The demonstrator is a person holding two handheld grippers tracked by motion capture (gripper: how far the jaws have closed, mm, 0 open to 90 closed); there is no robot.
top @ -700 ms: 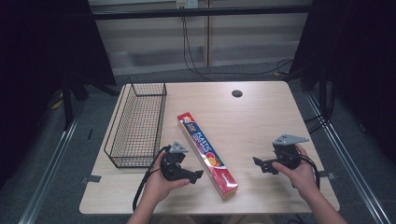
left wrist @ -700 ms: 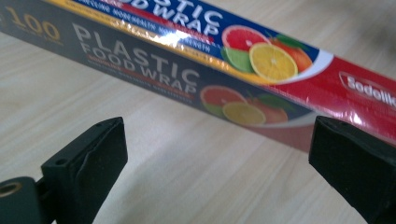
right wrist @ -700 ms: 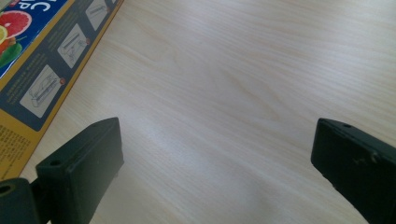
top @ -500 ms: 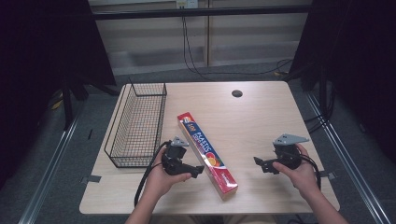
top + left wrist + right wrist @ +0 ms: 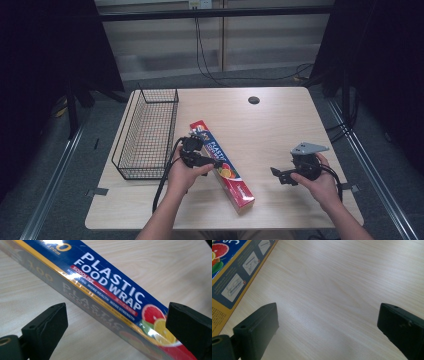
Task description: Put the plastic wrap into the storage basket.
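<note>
A long box of plastic food wrap (image 5: 221, 169) lies diagonally on the wooden table (image 5: 260, 125). My left gripper (image 5: 212, 163) is open, held just over the box's middle. In the left gripper view the box (image 5: 110, 297) runs between the wide-apart jaws, blue top with white lettering and citrus pictures. My right gripper (image 5: 276, 174) is open, low over bare table to the right of the box. In the right gripper view, a corner of the box (image 5: 234, 277) shows at the upper left, apart from the jaws.
A black wire basket (image 5: 147, 132) stands at the table's left side, close to the left hand. A round dark grommet (image 5: 254, 100) sits near the far edge. Black cables trail from both grippers.
My left gripper has moved right and forward, now over the box's middle. The right gripper has barely moved.
</note>
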